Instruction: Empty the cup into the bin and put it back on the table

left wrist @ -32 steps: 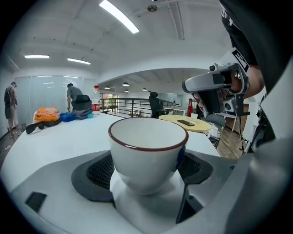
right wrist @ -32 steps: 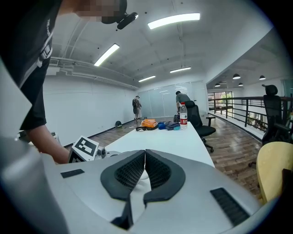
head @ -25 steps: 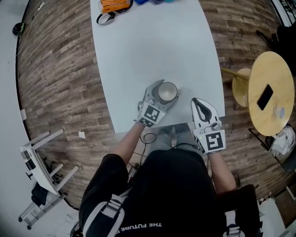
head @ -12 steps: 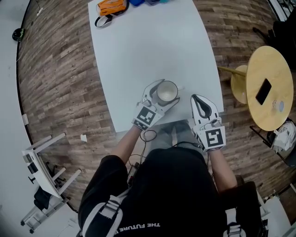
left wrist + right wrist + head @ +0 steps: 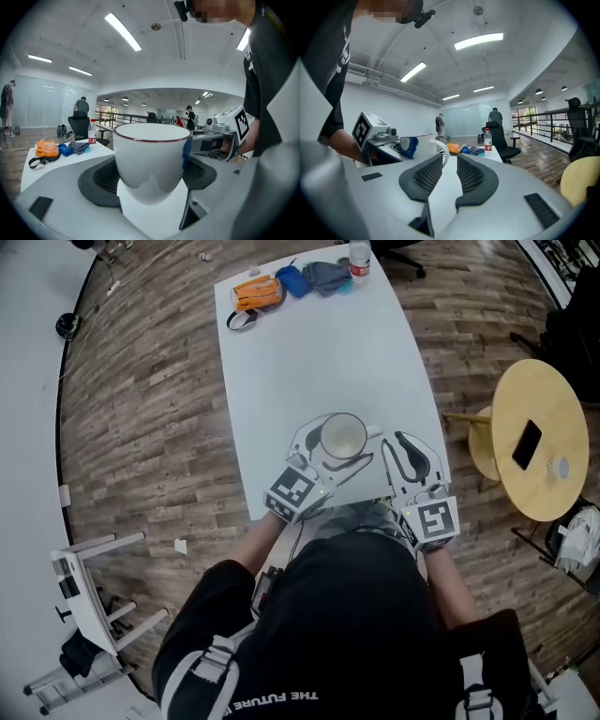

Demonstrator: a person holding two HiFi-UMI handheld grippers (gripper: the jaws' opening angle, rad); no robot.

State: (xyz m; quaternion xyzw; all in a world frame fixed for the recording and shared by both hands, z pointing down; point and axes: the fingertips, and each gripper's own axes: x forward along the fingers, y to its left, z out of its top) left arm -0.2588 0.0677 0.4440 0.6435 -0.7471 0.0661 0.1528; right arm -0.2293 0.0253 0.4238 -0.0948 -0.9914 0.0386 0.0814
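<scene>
A white cup [image 5: 342,437] with a dark rim and a handle on its right side sits between the fingers of my left gripper [image 5: 330,448] near the table's near edge; the cup's inside looks white and bare. In the left gripper view the cup [image 5: 150,157] fills the middle, with the dark pads [image 5: 101,180] pressed against both its sides. My right gripper [image 5: 403,442] hovers just right of the cup over the table's [image 5: 309,352] near right corner. Its jaws are opening: a narrow gap shows between the pads [image 5: 471,176], with nothing in it.
At the table's far end lie an orange pouch [image 5: 257,293], a blue item [image 5: 290,280], a grey cloth [image 5: 326,276] and a bottle [image 5: 360,259]. To the right stands a round wooden table [image 5: 544,437] with a phone [image 5: 526,444]. A white rack [image 5: 84,606] stands on the floor at the left.
The left gripper keeps its hold on the cup, which looks larger and nearer the camera now. The right gripper stays beside it, and the head view has shifted.
</scene>
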